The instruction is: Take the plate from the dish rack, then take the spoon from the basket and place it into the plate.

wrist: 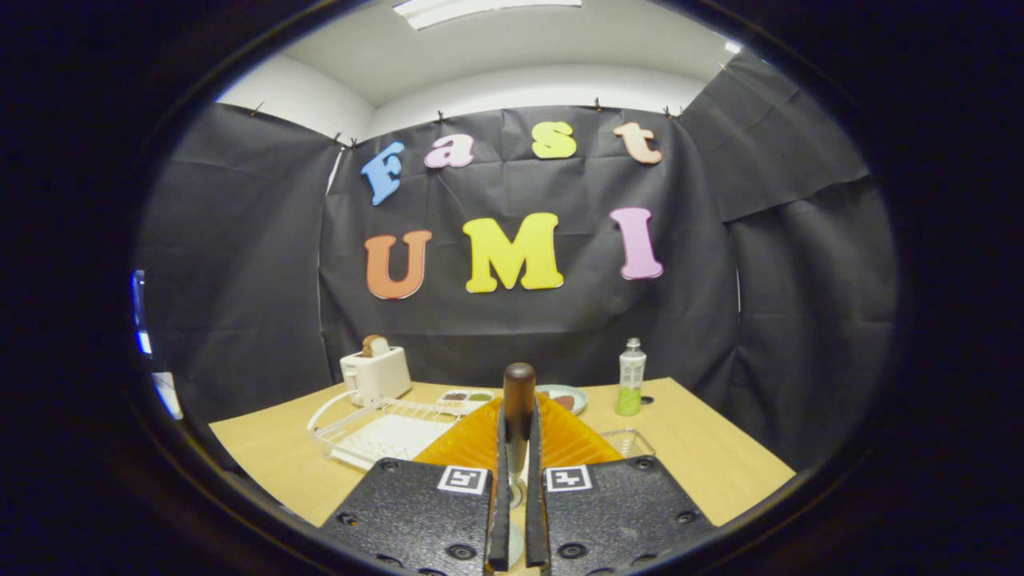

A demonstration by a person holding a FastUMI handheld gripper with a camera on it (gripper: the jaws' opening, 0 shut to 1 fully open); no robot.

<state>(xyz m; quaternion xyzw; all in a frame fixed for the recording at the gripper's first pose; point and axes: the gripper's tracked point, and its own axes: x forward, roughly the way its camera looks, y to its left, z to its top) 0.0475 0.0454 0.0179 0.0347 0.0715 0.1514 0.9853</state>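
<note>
Now, going from the left of the orange ribbed plate [560, 440]: a white toaster [374, 374] with a slice of bread in its slot is standing behind the white wire dish rack [376, 428], which is sitting just left of the plate on the tan wooden surface [720, 456]. The tool [518, 512] is hovering over the plate, its fingers pinching a spoon with a dark brown wooden handle [518, 408] that is sticking upright between them. Behind the plate a small dish [564, 398] holding something reddish is sitting; right of the plate a clear small basket [628, 440] is lying, and beyond it a clear bottle of green drink [630, 378] is standing.

Judging by this, the plate is already out of the rack and the spoon is being carried. The next move is calling for lowering the spoon onto the plate and spreading the fingers.
</note>
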